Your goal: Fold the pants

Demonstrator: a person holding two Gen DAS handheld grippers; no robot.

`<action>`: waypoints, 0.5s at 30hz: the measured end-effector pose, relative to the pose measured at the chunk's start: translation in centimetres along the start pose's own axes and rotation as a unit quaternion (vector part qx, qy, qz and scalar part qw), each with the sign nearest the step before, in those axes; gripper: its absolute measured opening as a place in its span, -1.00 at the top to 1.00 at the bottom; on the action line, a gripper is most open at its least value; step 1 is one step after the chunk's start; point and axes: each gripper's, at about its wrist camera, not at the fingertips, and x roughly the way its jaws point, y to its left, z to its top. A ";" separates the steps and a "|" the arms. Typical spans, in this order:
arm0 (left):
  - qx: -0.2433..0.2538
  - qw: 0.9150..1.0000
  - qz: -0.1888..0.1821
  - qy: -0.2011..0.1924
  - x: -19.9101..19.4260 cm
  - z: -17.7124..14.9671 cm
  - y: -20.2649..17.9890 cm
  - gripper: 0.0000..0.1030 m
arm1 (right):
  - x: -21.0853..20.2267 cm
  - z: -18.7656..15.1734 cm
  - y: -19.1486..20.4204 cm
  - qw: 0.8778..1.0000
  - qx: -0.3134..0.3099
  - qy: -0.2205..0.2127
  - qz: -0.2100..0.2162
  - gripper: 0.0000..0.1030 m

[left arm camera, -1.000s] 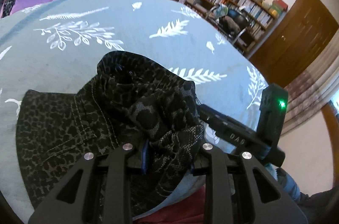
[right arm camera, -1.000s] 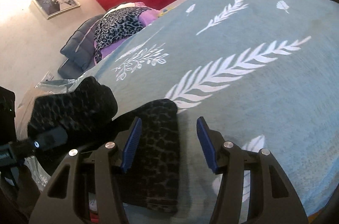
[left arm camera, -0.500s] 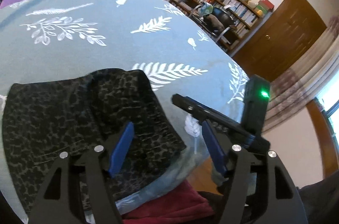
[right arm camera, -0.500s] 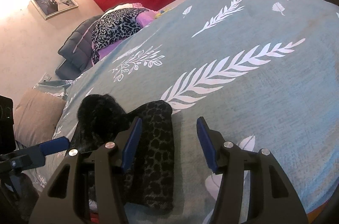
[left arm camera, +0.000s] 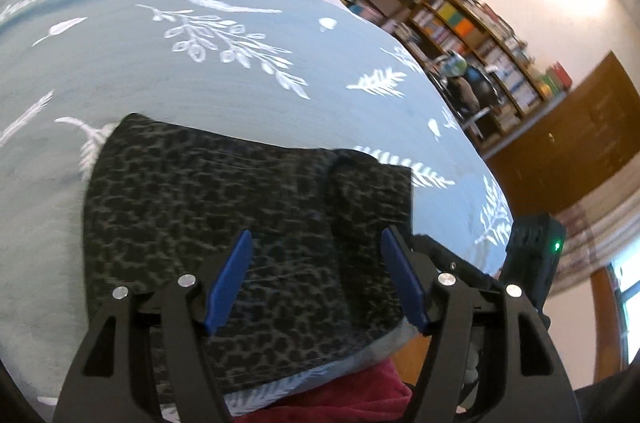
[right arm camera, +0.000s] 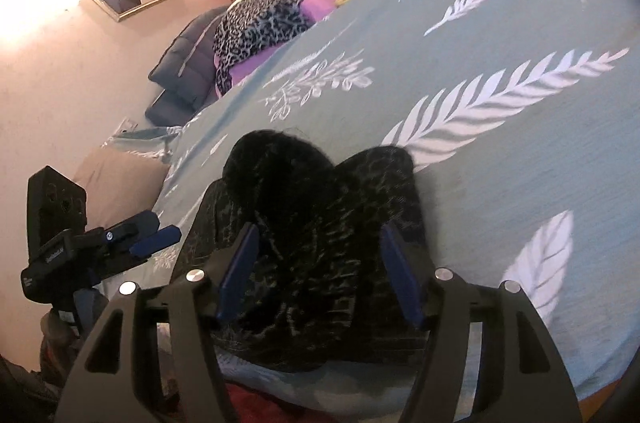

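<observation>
The dark leopard-print pants [left arm camera: 224, 223] are lying folded at the near edge of the teal leaf-print bedspread [left arm camera: 120, 63]. The left gripper [left arm camera: 316, 279] is hovering over them with its jaws spread apart, gripping nothing. The right gripper [right arm camera: 320, 271] is opening its jaws above a bunched fold of the pants, its blue pads [right arm camera: 400, 275] pressing on nothing.

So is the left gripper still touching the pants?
Apart. In the left wrist view the left gripper has open jaws, and its blue pads hover above the folded pants without pinching fabric.
</observation>
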 end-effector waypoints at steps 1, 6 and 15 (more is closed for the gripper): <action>-0.003 1.000 0.003 -0.001 -0.1 0.0 0.3 -0.30 | 0.2 0.0 0.1 1.000 0.002 0.000 -0.001 -0.35; -0.023 1.000 0.017 0.003 0.0 -0.1 2.0 -0.30 | 1.5 0.1 1.1 1.000 0.002 0.010 0.001 -0.43; -0.054 0.998 0.030 0.003 -0.2 -0.4 4.0 -0.30 | 2.3 -0.8 2.3 0.999 -0.014 0.031 0.004 -0.50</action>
